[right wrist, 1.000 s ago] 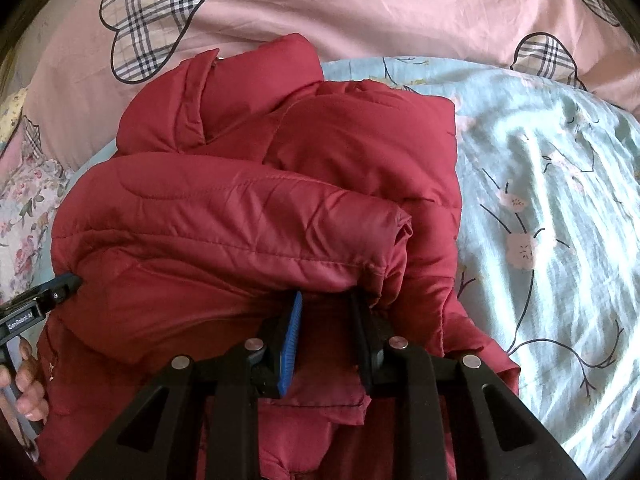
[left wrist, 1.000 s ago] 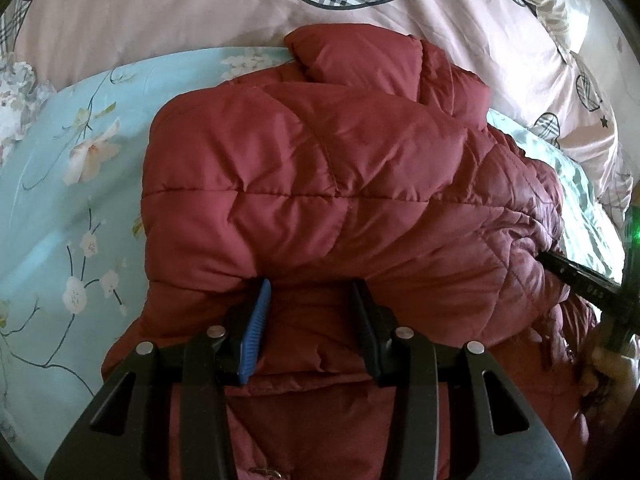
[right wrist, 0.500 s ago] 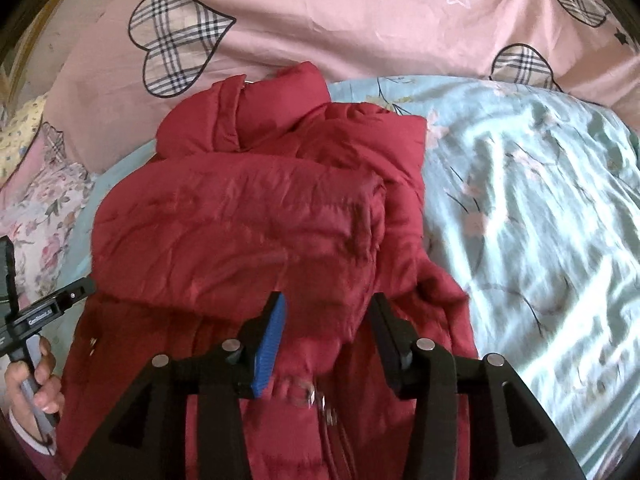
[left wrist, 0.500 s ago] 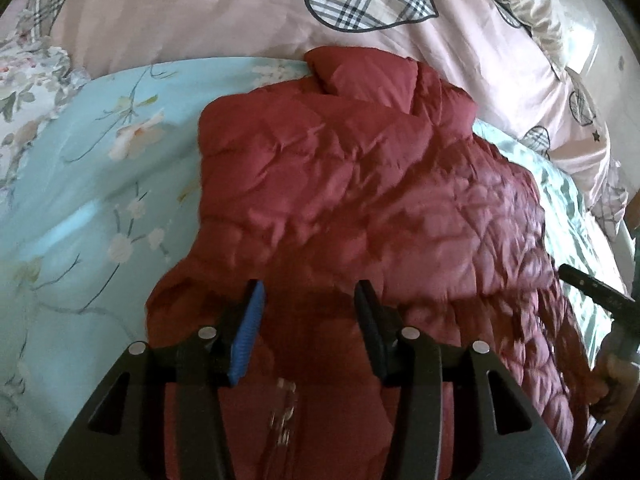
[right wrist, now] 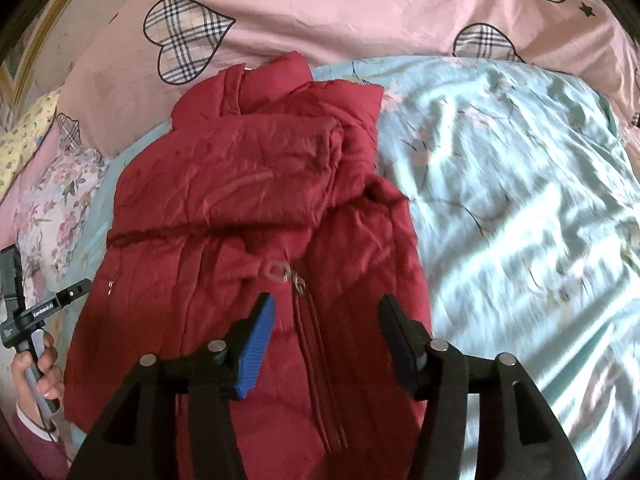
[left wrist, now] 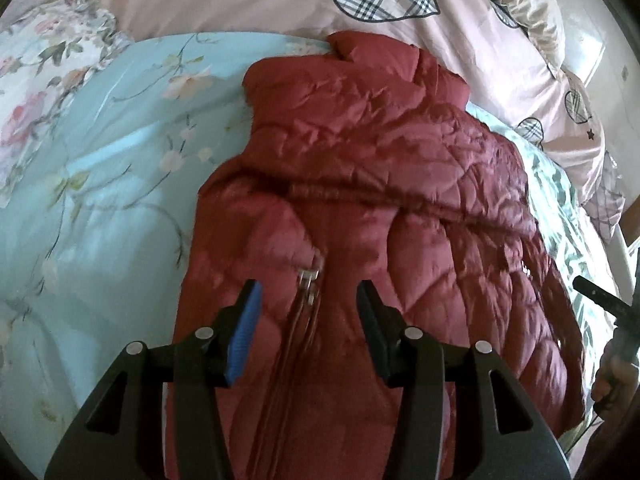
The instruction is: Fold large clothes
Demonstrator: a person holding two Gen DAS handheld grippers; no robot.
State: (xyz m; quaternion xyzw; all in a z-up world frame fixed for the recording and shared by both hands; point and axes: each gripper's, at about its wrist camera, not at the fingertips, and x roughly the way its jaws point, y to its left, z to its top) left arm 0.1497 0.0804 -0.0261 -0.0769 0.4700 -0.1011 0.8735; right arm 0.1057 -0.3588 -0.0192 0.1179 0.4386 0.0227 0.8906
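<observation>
Right wrist view, red jacket (right wrist: 248, 208) near floral sheet (right wrist: 520, 200) left edge, both jaws apart, right's just widening, nothing gripped.

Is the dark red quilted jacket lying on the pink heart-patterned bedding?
No, the dark red quilted jacket lies mainly on the light blue floral sheet.

Bed: pale blue floral quilt (right wrist: 520, 208) across the near and middle ground, patched with bright daylight. Far side: pink duvet (right wrist: 340, 12) printed with plaid hearts and small stars. Far left: floral pillow (left wrist: 48, 64) in white and pink; yellow flowered fabric (right wrist: 24, 140) beyond. Far right: cream crumpled cloth (left wrist: 532, 12).
</observation>
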